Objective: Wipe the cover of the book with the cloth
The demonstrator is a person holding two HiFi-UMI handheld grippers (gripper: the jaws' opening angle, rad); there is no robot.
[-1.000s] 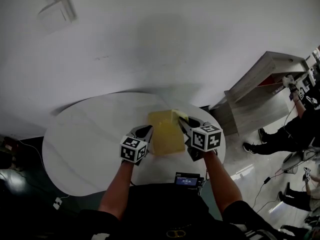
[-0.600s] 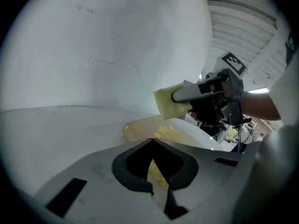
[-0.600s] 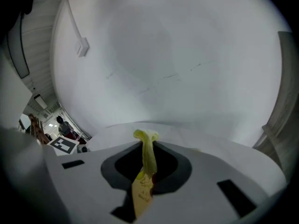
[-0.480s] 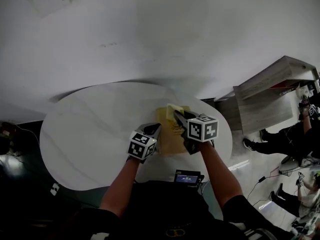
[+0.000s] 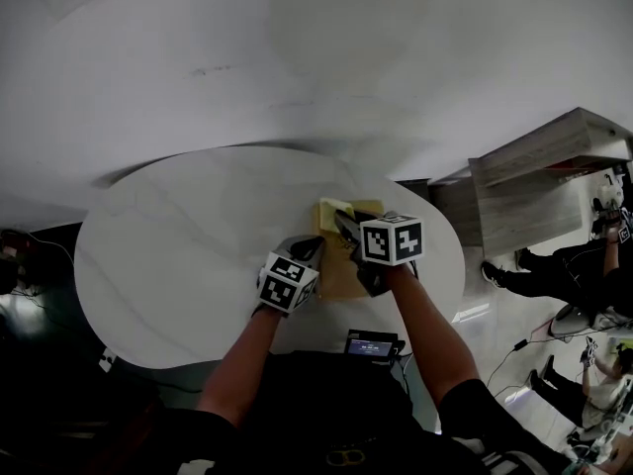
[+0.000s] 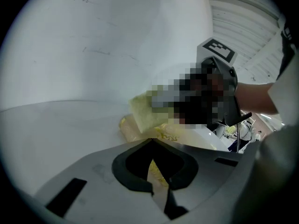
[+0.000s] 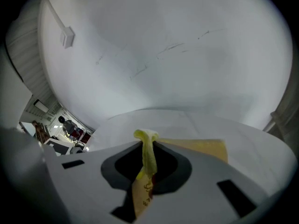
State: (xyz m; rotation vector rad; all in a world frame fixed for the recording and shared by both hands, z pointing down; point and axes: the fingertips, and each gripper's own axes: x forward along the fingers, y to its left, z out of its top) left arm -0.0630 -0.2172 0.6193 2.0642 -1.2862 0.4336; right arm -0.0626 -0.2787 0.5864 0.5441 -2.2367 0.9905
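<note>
A yellow book (image 5: 348, 265) lies on the round white table (image 5: 178, 245), towards its right side. My right gripper (image 5: 341, 224) is shut on a pale yellow cloth (image 5: 333, 211), which rests on the book's far left corner. In the right gripper view the cloth (image 7: 148, 157) stands pinched between the jaws of the right gripper (image 7: 148, 143), with the book (image 7: 201, 148) beyond. My left gripper (image 5: 311, 252) is at the book's left edge. In the left gripper view the left gripper (image 6: 152, 143) is shut with a yellow strip of book between its jaws, and the cloth (image 6: 145, 113) lies ahead.
A small device with a lit screen (image 5: 371, 347) sits at the table's near edge. A wooden shelf unit (image 5: 539, 191) stands to the right, with people (image 5: 564, 265) beyond it. A white wall rises behind the table, with a small box (image 7: 68, 36) mounted on it.
The right gripper has carried the cloth leftward along the book's far edge, from the right corner to the left one. The left gripper has stayed at the book's left edge.
</note>
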